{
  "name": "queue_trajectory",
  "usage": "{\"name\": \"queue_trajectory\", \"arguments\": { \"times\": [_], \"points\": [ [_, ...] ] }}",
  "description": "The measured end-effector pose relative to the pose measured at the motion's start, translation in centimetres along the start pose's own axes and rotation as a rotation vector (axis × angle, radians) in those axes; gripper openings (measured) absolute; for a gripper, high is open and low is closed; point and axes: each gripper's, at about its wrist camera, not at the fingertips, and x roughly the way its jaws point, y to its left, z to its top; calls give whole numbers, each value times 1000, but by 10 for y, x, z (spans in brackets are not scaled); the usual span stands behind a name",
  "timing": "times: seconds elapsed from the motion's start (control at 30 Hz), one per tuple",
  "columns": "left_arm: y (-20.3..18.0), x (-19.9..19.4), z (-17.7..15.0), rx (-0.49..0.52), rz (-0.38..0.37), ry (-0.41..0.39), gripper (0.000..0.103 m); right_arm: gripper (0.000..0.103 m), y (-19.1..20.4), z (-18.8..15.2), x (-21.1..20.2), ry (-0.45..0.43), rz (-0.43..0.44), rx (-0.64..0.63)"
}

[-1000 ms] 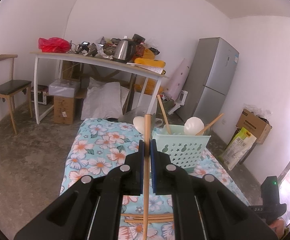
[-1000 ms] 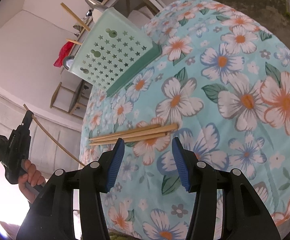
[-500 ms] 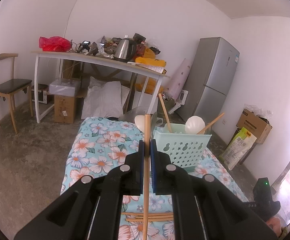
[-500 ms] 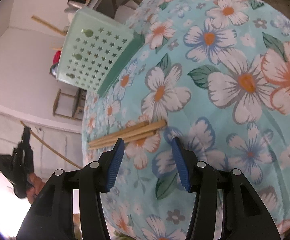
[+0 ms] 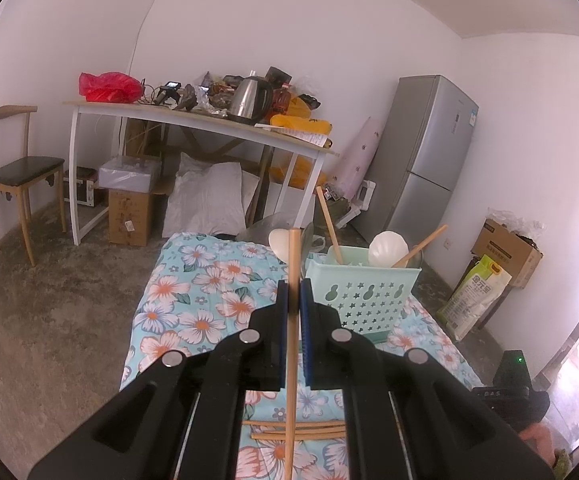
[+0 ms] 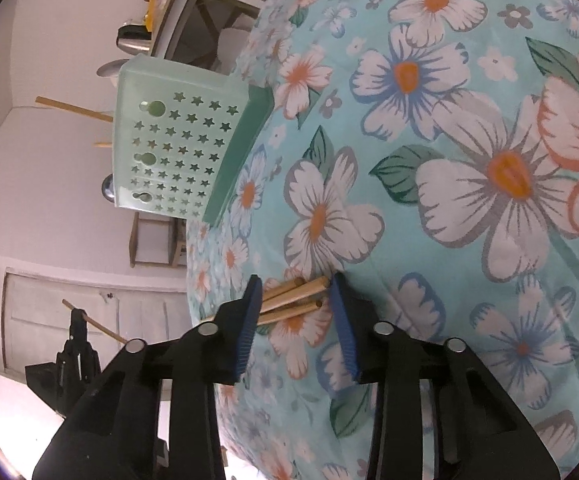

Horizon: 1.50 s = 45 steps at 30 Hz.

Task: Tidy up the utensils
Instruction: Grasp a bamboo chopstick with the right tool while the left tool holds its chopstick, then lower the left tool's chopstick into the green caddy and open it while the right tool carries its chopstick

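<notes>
My left gripper (image 5: pixel 294 294) is shut on a single wooden chopstick (image 5: pixel 292 340), held above the floral table. A mint-green star-punched basket (image 5: pixel 363 300) stands ahead and right of it, holding chopsticks and white spoons. Several loose chopsticks (image 5: pixel 301 430) lie on the cloth below. In the right wrist view, my right gripper (image 6: pixel 295 300) is open, low over the cloth, with the ends of those loose chopsticks (image 6: pixel 289 300) between its jaws. The basket (image 6: pixel 177 148) shows at upper left there, and the left gripper (image 6: pixel 74 316) with its chopstick at far left.
The table is covered by a light-blue floral cloth (image 5: pixel 193 300). Behind it stand a cluttered white desk (image 5: pixel 193 120), a chair (image 5: pixel 13 168), boxes, a fridge (image 5: pixel 429 152) and a bag on the floor at right.
My right gripper has moved down and forward so the loose chopsticks' ends now lie between its open jaws. My left gripper has risen slightly with its chopstick.
</notes>
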Motion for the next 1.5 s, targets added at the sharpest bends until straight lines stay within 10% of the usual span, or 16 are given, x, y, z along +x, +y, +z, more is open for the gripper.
{"name": "queue_trajectory", "arguments": {
  "times": [0.33, 0.73, 1.17, 1.5],
  "points": [
    [4, -2, 0, -2, 10, 1, 5, 10, -18, 1, 2, -52, 38, 106],
    [5, -11, 0, -4, -5, 4, 5, 7, 27, -3, -53, -245, 38, -121],
    [-27, -38, 92, -2, -192, -177, 5, 5, 106, -9, -137, -434, 125, -414],
    [-71, 47, 152, 21, -194, -294, 5, 5, 106, -17, -157, -467, 148, -429]
  ]
}}
